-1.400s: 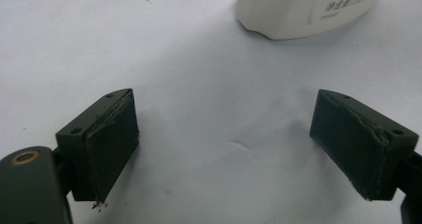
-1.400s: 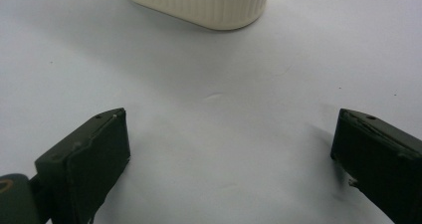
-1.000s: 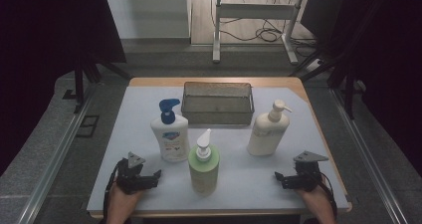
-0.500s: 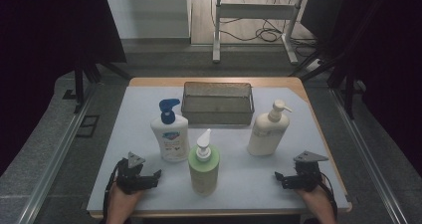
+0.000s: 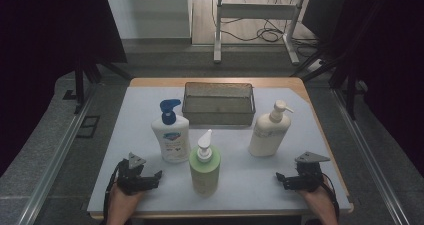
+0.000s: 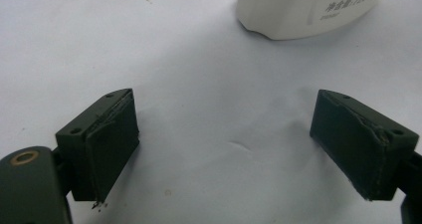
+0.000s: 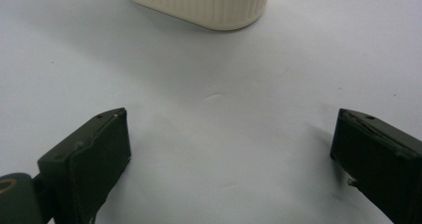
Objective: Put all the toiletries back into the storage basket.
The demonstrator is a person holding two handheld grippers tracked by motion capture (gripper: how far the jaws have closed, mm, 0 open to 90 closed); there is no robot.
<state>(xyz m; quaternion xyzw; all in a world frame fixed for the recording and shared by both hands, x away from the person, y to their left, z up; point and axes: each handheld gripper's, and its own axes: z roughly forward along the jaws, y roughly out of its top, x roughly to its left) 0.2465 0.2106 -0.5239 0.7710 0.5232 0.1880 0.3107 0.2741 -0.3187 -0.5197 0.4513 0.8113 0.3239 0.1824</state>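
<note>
Standing at the near middle of the table (image 5: 300, 110), the round green pump bottle (image 5: 204, 168) sits between your grippers. Your left gripper (image 5: 151, 177) rests left of it, jaws wide apart and empty; your right gripper (image 5: 282, 179), well right of it, is equally spread. Behind the green bottle stand a white blue-pump bottle (image 5: 171, 137) and a cream ribbed pump bottle (image 5: 267, 133).

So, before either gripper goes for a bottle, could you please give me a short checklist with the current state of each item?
1. Left gripper open, nothing between its jaws: ok.
2. Right gripper open, nothing between its jaws: ok.
3. Blue-pump bottle, green bottle and cream bottle upright: ok.
4. Bottles standing apart from each other: ok for the cream bottle; cannot tell for the other two, which overlap in the high view.
5. Mesh basket free of contents: ok.
6. Bottle pumps locked: cannot tell.
</note>
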